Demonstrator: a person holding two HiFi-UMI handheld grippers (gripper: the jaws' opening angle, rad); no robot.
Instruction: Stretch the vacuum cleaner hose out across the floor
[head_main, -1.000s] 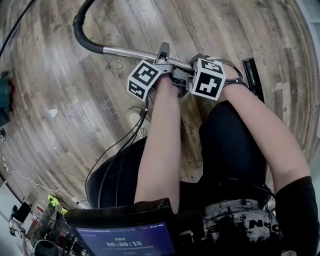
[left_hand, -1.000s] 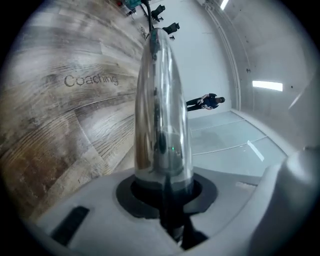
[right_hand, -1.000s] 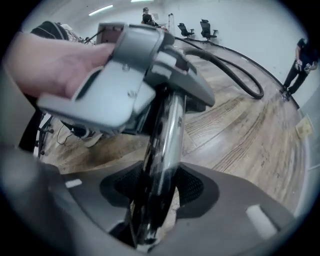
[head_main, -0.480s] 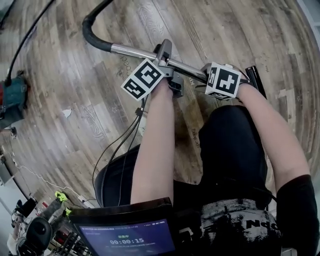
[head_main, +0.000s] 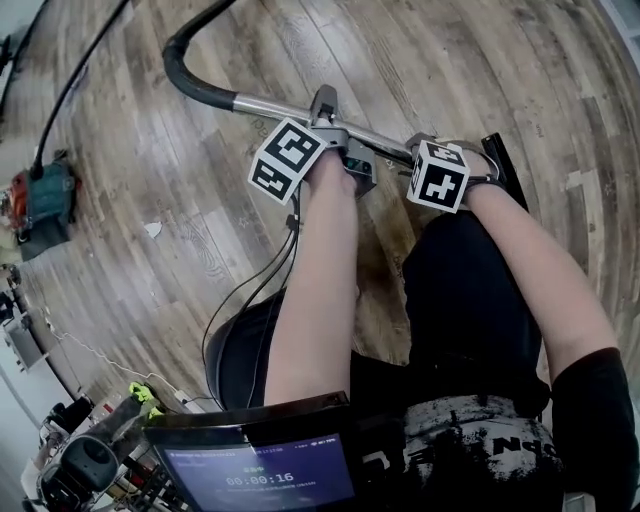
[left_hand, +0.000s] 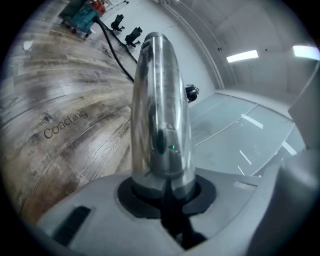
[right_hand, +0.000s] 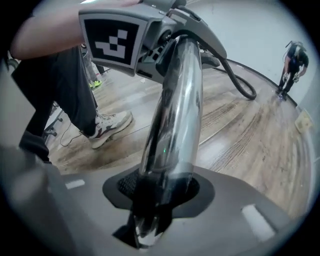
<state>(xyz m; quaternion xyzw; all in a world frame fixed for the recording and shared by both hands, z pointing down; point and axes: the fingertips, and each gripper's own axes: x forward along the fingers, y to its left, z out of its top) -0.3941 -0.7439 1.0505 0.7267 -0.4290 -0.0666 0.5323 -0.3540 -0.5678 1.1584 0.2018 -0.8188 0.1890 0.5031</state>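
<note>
A chrome wand tube (head_main: 270, 105) lies slanted above the wood floor, and the black vacuum hose (head_main: 180, 70) curves off its far end toward the top. My left gripper (head_main: 328, 118) is shut on the tube near its middle; its jaws have just been closing with the tube between them. In the left gripper view the tube (left_hand: 160, 100) rises straight out of that gripper (left_hand: 167, 200). My right gripper (head_main: 414, 150) grips the tube closer to me; its jaws have just been opening slightly, the tube (right_hand: 177, 100) still wedged in that gripper (right_hand: 150, 210). The hose (right_hand: 240, 80) trails away behind.
The red and teal vacuum body (head_main: 40, 205) sits at the far left, with the hose (left_hand: 117, 52) running to it. Black cables (head_main: 250, 290) hang by my legs. A shoe (right_hand: 107, 127) stands near the tube. A person (right_hand: 292, 60) stands far off. A dark bar (head_main: 500, 160) lies right of the grippers.
The left gripper has lifted the tube and rolled. The right gripper has shifted right along the tube. The vacuum body has come into view at the left.
</note>
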